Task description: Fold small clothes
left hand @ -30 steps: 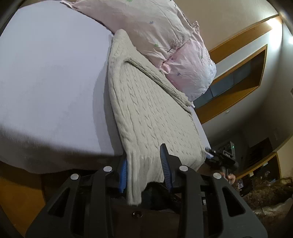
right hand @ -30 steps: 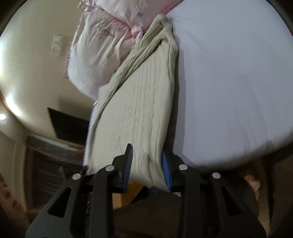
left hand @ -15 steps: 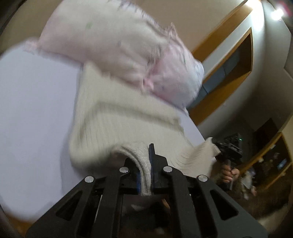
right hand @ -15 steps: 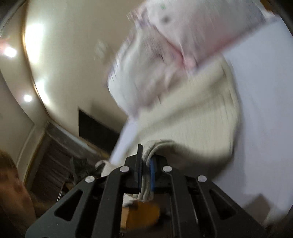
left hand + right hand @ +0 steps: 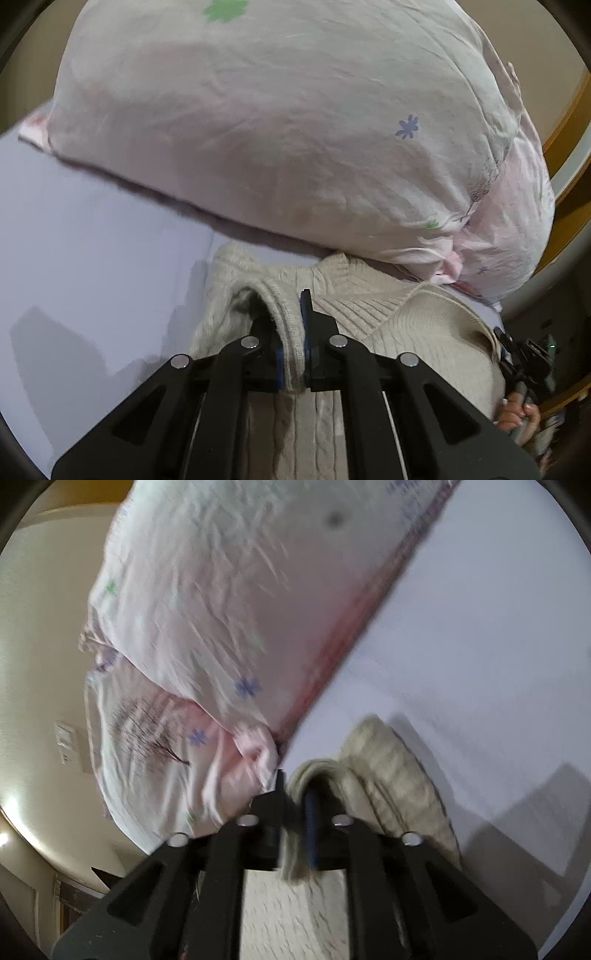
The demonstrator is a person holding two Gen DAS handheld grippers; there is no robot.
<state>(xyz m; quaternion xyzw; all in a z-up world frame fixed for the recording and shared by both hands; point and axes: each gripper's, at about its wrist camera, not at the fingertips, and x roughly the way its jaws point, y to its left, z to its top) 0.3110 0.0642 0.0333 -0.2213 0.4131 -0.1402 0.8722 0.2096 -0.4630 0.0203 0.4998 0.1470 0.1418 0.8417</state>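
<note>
**Lavender sheet, pink pillow, sweater pinched at both ends**

Lavender bed sheet [image 5: 92, 236] fills the lower ground of both views, and on it lies the cream cable-knit sweater [image 5: 417, 332], its far edge touching the foot of the pink flowered pillow [image 5: 277, 122]. The left gripper [image 5: 293, 332] points forward toward the pillow, its blue-padded fingers [image 5: 305, 314] drawn in narrow on a ribbed fold of the knit that stands up between them. The right gripper [image 5: 295, 812] is angled the same way and is likewise clamped tight on a doubled edge of the sweater [image 5: 391, 775] (this view is blurred, so finer detail is lost). At the right edge of the left wrist view a hand [image 5: 517, 419] grips a gripper handle. Beyond the pillow [image 5: 229, 602] stand a beige wall [image 5: 40, 635] with a switch plate [image 5: 66, 746] and orange wooden trim [image 5: 569, 122].
</note>
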